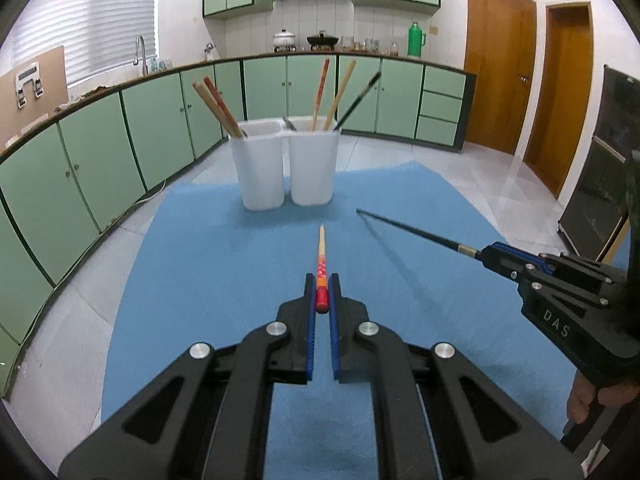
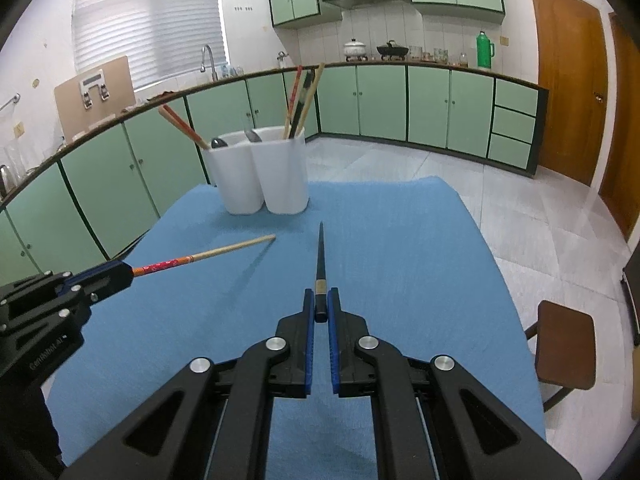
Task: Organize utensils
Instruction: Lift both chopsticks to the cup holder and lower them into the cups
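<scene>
**Two chopsticks lifted, holder half filled**

On the blue-covered worktop (image 1: 200, 248), the white two-cup utensil holder (image 1: 286, 168) already carries several chopsticks and spoons. Two pieces remain outside it. In front of the holder, the left gripper (image 1: 322, 292) tilts downward, jaws pinching a red-patterned chopstick (image 1: 321, 264). The right gripper (image 2: 321, 306) does likewise with a black chopstick (image 2: 320, 256). Both tips point toward the holder, clear of the cloth.

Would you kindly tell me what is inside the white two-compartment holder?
The white holder contains five upright chopsticks and two spoons. Its opaque walls hide their lower ends.
</scene>
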Demonstrator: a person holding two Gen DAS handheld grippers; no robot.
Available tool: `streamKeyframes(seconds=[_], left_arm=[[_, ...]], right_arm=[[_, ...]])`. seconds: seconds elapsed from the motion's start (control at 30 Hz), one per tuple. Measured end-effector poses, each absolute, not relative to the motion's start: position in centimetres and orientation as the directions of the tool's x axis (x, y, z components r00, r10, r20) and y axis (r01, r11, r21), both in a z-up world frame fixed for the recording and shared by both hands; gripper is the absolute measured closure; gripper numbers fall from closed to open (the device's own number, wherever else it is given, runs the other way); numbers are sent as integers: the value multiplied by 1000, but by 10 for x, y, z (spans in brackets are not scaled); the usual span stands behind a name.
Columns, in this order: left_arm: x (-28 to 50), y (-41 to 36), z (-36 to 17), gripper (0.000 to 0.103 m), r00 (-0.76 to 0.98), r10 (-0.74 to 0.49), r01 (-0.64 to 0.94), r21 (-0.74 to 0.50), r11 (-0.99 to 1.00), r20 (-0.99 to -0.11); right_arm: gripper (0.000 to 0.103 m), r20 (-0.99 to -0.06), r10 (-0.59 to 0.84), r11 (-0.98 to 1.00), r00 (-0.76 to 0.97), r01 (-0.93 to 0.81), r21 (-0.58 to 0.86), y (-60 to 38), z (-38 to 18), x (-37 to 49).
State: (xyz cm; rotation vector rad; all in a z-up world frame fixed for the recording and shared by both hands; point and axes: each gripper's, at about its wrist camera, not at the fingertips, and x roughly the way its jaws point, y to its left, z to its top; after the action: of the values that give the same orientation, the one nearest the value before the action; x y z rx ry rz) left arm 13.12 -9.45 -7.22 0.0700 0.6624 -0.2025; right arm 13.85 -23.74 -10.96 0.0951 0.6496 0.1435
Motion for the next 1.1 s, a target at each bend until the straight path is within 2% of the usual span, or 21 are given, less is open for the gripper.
streamKeyframes(seconds=[0.57, 1.1], left_arm=[[127, -74, -16, 98, 837, -208, 229, -21, 973, -506], [126, -65, 34, 98, 871, -254, 278, -3, 961, -421]], right_arm=[[97, -498, 205, 978, 843, -162, 128, -234, -47, 137], [97, -454, 302, 953, 838, -267, 141, -225, 22, 159]])
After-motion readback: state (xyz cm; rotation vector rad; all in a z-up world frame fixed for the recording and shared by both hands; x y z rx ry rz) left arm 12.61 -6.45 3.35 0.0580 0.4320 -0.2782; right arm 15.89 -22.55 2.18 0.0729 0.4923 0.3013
